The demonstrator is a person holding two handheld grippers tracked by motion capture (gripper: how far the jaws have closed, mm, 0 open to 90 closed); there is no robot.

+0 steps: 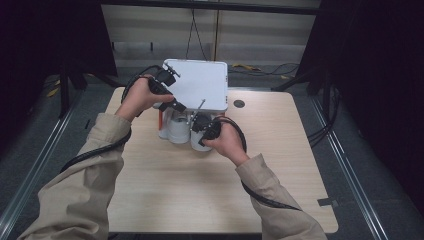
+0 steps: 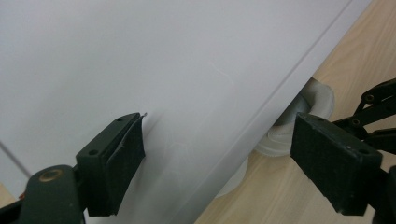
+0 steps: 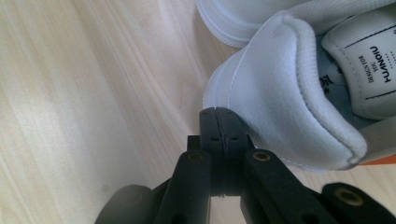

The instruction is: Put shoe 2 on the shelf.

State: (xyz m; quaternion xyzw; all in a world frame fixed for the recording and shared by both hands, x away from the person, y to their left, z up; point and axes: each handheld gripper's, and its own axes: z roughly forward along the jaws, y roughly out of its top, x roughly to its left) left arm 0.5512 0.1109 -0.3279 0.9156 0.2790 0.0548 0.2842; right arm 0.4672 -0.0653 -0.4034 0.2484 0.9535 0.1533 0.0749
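The box lid [image 1: 197,85] should be kept steady between the left gripper's [image 2: 215,154] wide jaws while the right gripper [image 3: 219,121], jaws closed and empty, nudges the shoe [image 3: 280,93].

wooden table [image 1: 165,190], black cables [image 1: 320,130]

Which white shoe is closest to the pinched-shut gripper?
The right-hand shoe of the pair, nearest the person. The right gripper sits shut beside its heel; the other shoe lies farther left under the white lid.
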